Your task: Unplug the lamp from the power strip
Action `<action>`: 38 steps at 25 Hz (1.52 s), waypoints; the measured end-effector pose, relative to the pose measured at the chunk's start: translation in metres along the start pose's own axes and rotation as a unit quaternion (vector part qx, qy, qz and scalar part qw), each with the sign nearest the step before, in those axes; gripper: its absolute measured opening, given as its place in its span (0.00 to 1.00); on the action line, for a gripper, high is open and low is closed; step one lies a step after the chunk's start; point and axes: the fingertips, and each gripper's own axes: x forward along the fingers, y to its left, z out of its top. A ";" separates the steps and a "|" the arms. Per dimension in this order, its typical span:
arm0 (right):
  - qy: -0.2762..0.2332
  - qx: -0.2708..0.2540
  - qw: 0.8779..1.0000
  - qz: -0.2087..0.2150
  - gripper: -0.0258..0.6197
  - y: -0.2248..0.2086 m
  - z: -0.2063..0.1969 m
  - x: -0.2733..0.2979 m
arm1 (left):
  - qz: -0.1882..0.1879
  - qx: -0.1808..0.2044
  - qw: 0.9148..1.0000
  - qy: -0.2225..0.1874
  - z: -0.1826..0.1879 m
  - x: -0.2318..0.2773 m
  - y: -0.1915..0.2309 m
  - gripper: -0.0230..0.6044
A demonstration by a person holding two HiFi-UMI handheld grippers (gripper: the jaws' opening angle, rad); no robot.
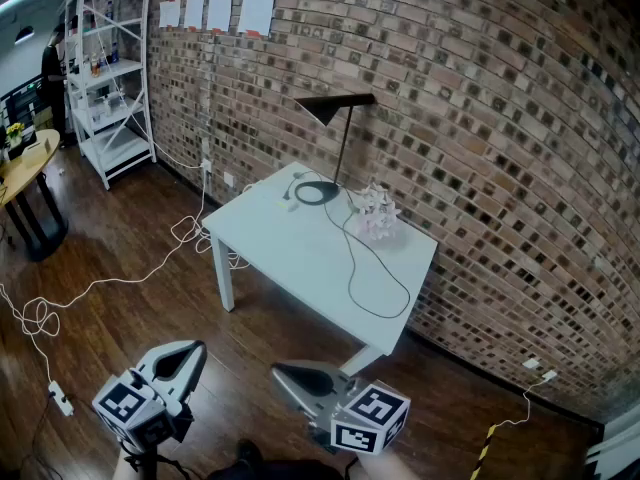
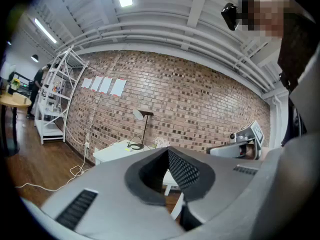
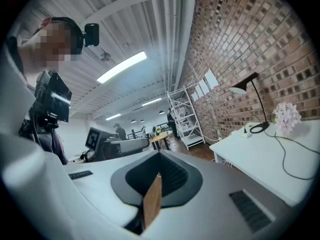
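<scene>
Not started: no plug pulled, nothing touched. Holding left claw [image 1: 195,350] and right claw [image 1: 285,373] low over the floor, well short of the counter [image 1: 290,258], each pinched tight on nothing. Left to do: approach, find the plug, pull it. Standing at the counter's back edge, lamp [image 1: 340,128] slim and black, flat shade, round base, thin cord [image 1: 375,268] looping toward the right edge; cannot make out the power strip

right tool [image 3: 159,165] jaws together, nothing btwn, white table [image 3: 248,153] at right w/ lamp [image 3: 251,91], flowers [image 3: 286,115], cord [image 3: 283,157]
</scene>
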 end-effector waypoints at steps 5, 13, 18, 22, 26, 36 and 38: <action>-0.030 0.051 0.998 0.013 0.02 0.005 0.016 0.032 | 0.011 0.001 1.000 0.002 0.002 -0.016 0.031 0.05; 0.019 0.019 0.999 0.028 0.02 0.012 0.006 0.068 | 0.019 -0.019 1.000 0.001 0.000 -0.018 0.058 0.05; 0.016 0.033 0.999 0.030 0.02 -0.007 0.008 0.079 | 0.030 -0.018 0.999 0.012 -0.002 -0.008 0.071 0.05; 0.016 0.037 0.999 0.036 0.02 -0.025 0.008 0.094 | 0.049 -0.010 0.999 0.022 0.001 0.002 0.090 0.05; 0.011 0.027 0.999 0.045 0.02 -0.049 0.015 0.103 | 0.055 -0.003 0.998 0.035 0.006 0.030 0.102 0.05; 0.017 0.036 0.998 0.038 0.02 -0.143 0.020 0.095 | 0.077 -0.004 0.995 0.065 0.014 0.124 0.119 0.05; 0.016 0.048 0.998 0.040 0.02 -0.161 0.019 0.095 | 0.078 0.001 0.994 0.077 0.012 0.141 0.119 0.05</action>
